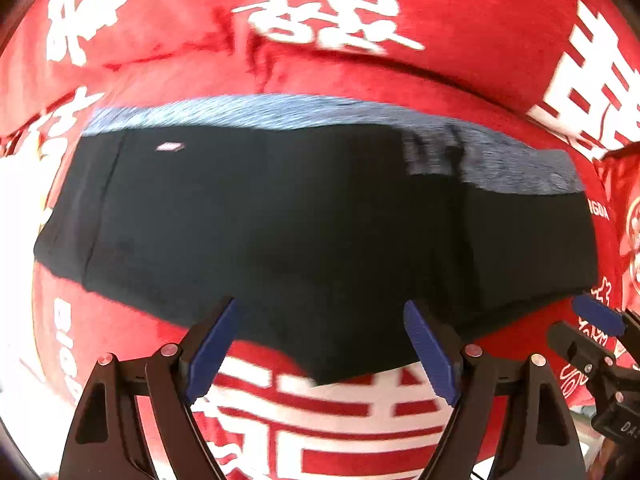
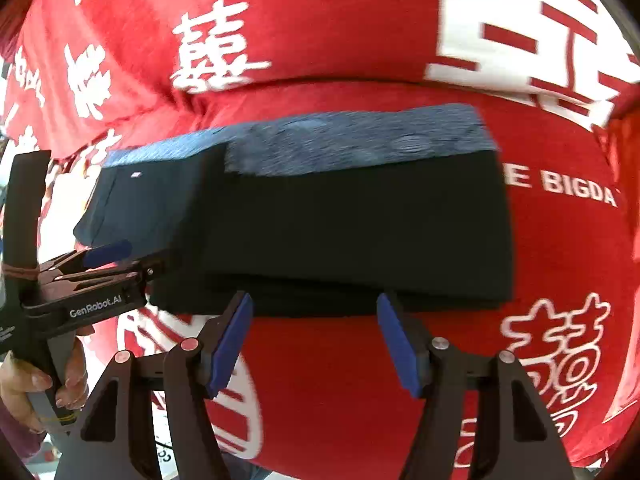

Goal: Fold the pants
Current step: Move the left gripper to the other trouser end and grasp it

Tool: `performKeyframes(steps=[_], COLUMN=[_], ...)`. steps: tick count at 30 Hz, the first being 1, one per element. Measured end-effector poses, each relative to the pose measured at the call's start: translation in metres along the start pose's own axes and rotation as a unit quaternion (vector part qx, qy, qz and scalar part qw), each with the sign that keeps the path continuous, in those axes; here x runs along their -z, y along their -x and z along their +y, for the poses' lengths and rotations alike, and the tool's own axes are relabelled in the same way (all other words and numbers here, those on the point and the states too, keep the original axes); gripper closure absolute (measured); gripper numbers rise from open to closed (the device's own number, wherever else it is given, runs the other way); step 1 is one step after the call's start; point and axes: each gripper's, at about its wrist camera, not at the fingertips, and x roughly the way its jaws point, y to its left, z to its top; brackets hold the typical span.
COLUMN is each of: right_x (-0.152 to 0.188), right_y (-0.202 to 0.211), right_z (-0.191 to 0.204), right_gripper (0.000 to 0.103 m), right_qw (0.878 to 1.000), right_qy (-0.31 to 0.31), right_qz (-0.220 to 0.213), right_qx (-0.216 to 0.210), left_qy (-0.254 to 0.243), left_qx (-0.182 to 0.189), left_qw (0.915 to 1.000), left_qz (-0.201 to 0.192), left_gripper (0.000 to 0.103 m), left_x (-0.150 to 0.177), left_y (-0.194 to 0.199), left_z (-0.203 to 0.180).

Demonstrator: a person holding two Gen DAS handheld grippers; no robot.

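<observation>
Nearest, the left gripper [image 1: 320, 344] and right gripper [image 2: 314, 338] hover with jaws spread, pinching nothing, at the near edge of the folded black pants [image 2: 352, 232]. These lie mid-cloth on the red cloth [image 2: 360, 380], grey-blue waistband [image 2: 352, 140] along the far side.

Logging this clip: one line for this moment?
pants folded on red cloth | left gripper open | right gripper open | neither holding

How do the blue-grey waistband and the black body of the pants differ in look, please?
The waistband is a light, heathered blue-grey, while the black body is plain and dark. The waistband is a narrow strip along the far edge; the black body is the broad area reaching towards the open left gripper and open right gripper. Both lie flat on the red cloth.
</observation>
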Motion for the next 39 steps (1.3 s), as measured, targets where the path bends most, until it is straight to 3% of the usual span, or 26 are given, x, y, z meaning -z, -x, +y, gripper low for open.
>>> performKeyframes(steps=[18,29,33,36,39], right_x=[-0.004,-0.002,0.001,0.002,0.003], right_y=[-0.040,-0.059,-0.066,-0.070,-0.074], right_z=[0.098,0.113,0.111,0.111,0.112], right_gripper=[0.031,0.031,0.031,0.030,0.029], right_qw=[0.997,0.994,0.993,0.993,0.993], right_qy=[0.058,0.070,0.066,0.066,0.066], right_qz=[0.056,0.083,0.093,0.096,0.100], right_qx=[0.002,0.012,0.016,0.018,0.020], left_qy=[0.099,0.157,0.208,0.212,0.204], left_qx=[-0.004,0.022,0.045,0.012,0.003], left_qw=[0.9951,0.9873,0.9767,0.9770,0.9787], left_qz=[0.005,-0.004,-0.026,-0.022,-0.025], left_gripper=[0.019,0.019,0.019,0.019,0.019], left_x=[0.016,0.014,0.011,0.010,0.007], left_y=[-0.005,-0.009,-0.006,-0.008,-0.008], left_z=[0.118,0.172,0.206,0.217,0.222])
